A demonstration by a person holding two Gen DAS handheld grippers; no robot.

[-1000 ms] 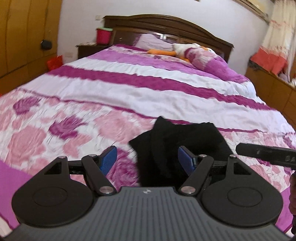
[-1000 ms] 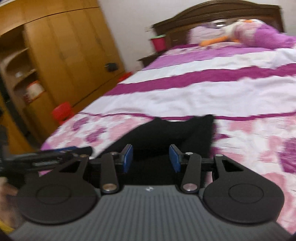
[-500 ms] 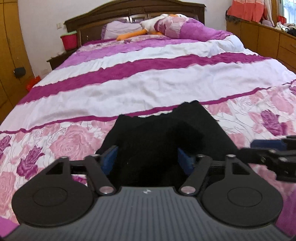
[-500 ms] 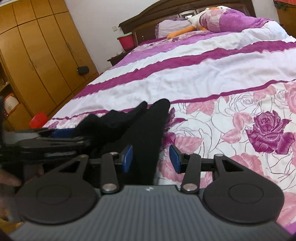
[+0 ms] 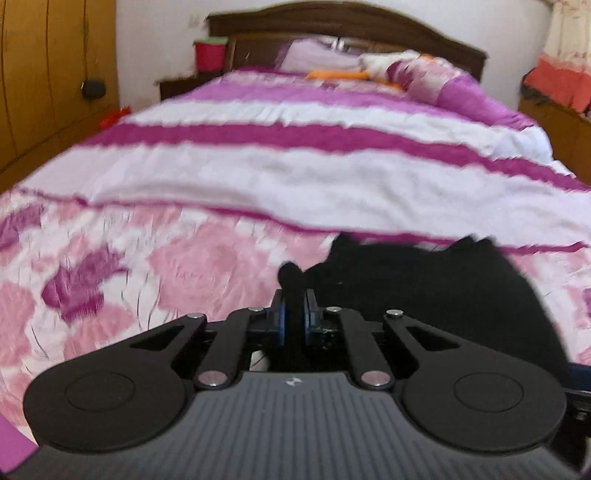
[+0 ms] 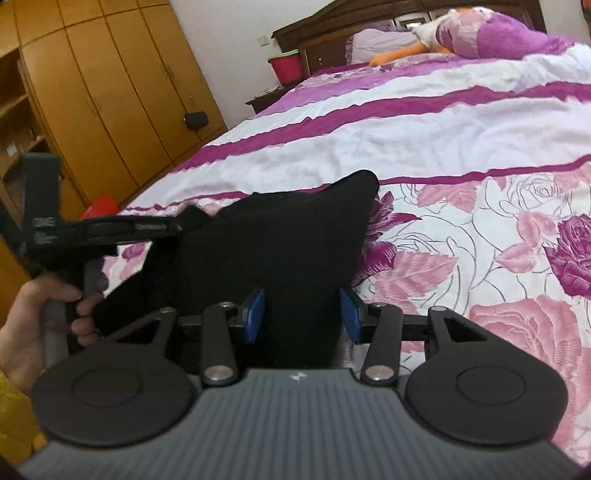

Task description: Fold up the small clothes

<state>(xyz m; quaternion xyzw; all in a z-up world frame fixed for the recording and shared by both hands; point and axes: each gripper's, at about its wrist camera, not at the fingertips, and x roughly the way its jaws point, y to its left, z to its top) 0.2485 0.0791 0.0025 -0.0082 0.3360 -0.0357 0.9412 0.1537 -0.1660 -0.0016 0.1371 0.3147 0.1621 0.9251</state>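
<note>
A small black garment [image 5: 424, 288] lies on the floral bedspread near the bed's foot. My left gripper [image 5: 293, 317] is shut on a thin fold at the garment's left edge, and black cloth pokes out above the blue pads [image 5: 280, 319]. In the right wrist view the garment [image 6: 280, 240] spreads ahead, with the left gripper [image 6: 177, 227] pinching its far left corner and a hand [image 6: 37, 314] on the handle. My right gripper [image 6: 302, 315] hangs low over the garment's near edge. Its jaws stand apart with black cloth between the pads [image 6: 255, 314], which do not press on it.
The bedspread [image 6: 461, 258] is pink floral near me and purple-and-white striped farther on. Pillows and a plush toy [image 6: 424, 33] lie at the headboard. A wooden wardrobe [image 6: 110, 92] lines the left side, and a red bucket [image 6: 288, 66] sits on the nightstand.
The left gripper's jaws closed on the garment's left edge after moving down and left. The right gripper sank lower over the garment with its jaws unchanged.
</note>
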